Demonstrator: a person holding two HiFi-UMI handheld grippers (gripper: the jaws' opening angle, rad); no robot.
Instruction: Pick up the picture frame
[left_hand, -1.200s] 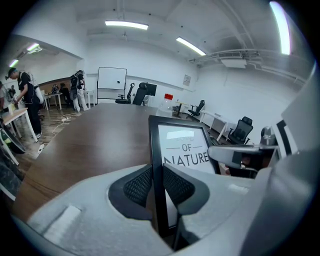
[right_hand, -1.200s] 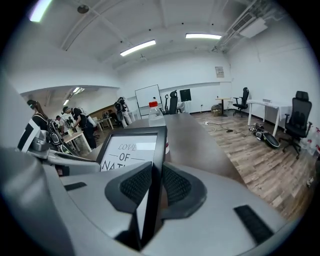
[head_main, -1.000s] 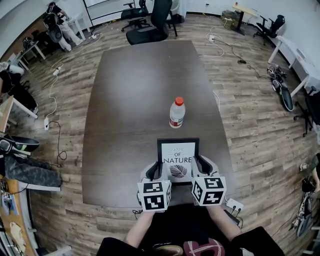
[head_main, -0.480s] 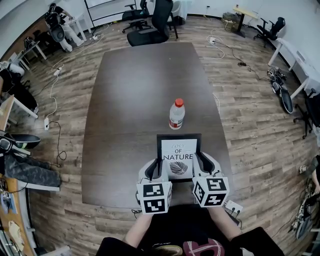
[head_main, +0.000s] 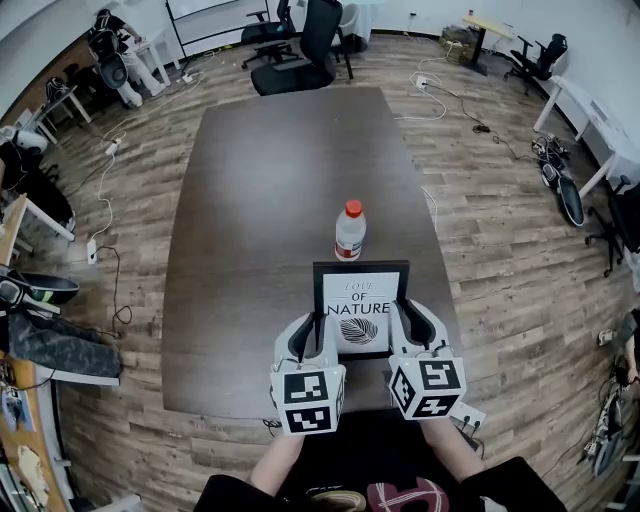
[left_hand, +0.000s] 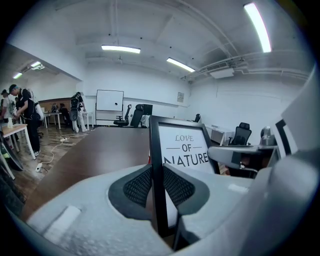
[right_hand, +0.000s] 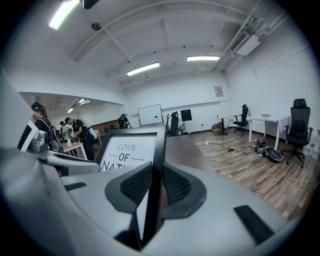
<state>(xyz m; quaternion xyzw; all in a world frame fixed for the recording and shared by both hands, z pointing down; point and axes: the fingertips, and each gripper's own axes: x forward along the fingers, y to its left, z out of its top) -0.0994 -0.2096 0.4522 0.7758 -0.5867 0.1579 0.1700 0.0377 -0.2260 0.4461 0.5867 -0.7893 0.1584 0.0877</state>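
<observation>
1. Head view, lower centre: the picture frame (head_main: 360, 308) is upright between the left gripper (head_main: 318, 330) and the right gripper (head_main: 400, 325), above the dark counter (head_main: 270, 200). A bottle (head_main: 350, 231) stands just behind.
2. Left gripper view, centre: the jaws pinch the frame's left edge.
3. Right gripper view, centre: the jaws pinch its right edge.

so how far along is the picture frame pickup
The grasp looks done: the left gripper is closed on the picture frame at its left edge, and the right gripper is closed on its right edge. In hand: the frame is held upright over the near end of the table, seemingly clear of it. Left to do: little, perhaps raising it higher.
</observation>
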